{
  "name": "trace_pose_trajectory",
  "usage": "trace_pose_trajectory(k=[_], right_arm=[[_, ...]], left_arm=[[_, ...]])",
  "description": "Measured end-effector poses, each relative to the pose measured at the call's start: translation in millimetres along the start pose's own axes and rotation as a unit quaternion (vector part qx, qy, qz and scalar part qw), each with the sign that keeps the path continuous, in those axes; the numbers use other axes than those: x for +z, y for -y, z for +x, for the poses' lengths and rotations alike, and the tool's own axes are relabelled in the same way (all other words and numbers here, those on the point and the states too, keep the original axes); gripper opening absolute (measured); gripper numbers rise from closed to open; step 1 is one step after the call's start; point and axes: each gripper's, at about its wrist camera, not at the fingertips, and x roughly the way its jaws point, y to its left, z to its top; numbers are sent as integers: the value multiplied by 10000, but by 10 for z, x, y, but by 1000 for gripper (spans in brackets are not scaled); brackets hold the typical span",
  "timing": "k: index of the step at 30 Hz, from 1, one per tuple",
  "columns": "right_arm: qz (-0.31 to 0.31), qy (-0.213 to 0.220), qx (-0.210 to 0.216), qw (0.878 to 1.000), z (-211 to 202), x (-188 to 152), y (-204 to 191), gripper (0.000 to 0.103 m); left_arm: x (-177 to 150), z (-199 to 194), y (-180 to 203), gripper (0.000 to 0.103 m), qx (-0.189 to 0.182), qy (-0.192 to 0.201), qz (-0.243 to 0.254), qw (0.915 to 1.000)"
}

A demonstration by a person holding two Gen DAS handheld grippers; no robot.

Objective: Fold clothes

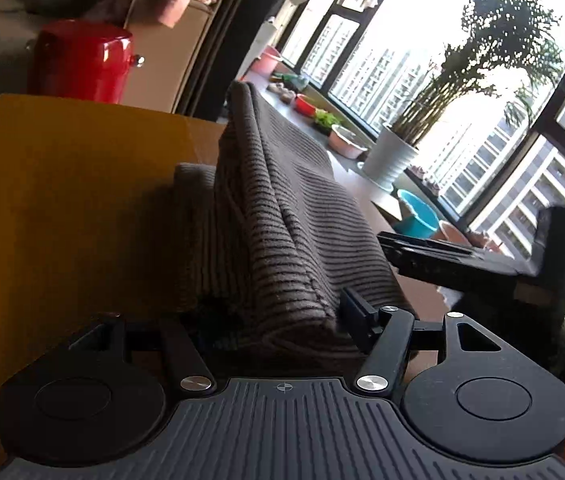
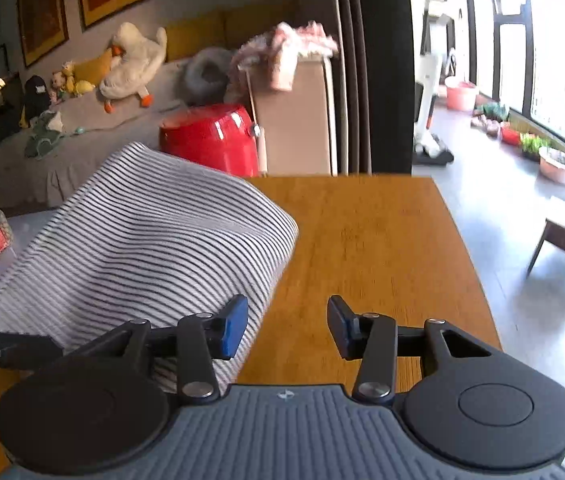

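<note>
While the left gripper point(image 1: 282, 320) stands clamped on a bunched edge of the grey-and-dark striped knit garment point(image 1: 282, 216), lifting it off the orange-brown wooden table point(image 1: 62, 200), the right gripper point(image 2: 287, 328) hangs with its jaws apart, holding nothing, its left finger just over the garment's near hem. Risk, as judged: a single-sided hold lets the free side sag and twist, so any fold would land skewed. The thick bunch between the left jaws may also slip out. Further off, the cloth's far portion rests in a heap on the table and could drag towards the table edge. Beyond stands a glossy red cylindrical container point(image 2: 210, 140), well apart.
</note>
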Motion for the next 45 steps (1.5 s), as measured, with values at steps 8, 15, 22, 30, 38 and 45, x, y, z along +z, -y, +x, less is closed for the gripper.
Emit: trace_pose_trajectory(k=[8, 15, 22, 30, 38, 45], right_arm=[[-253, 164, 956, 9950, -487, -196, -453, 56], [-1042, -211, 601, 9925, -369, -357, -639, 75], [-1899, 421, 365, 9802, -709, -251, -871, 75], [-1403, 341, 765, 9866, -765, 10, -871, 48], [-117, -80, 887, 9960, -5, 739, -641, 36], [-791, -724, 905, 9901, 681, 489, -1180, 39]], left_arm=[[77, -307, -278, 59, 454, 552, -161, 9973], [-77, -32, -181, 52, -37, 98, -192, 9998], [-137, -1, -107, 53, -78, 131, -149, 9998], [-190, -28, -110, 56, -96, 176, -75, 9998], [-230, -24, -222, 60, -206, 199, -136, 9995], [-294, -54, -391, 61, -195, 55, -195, 9996]])
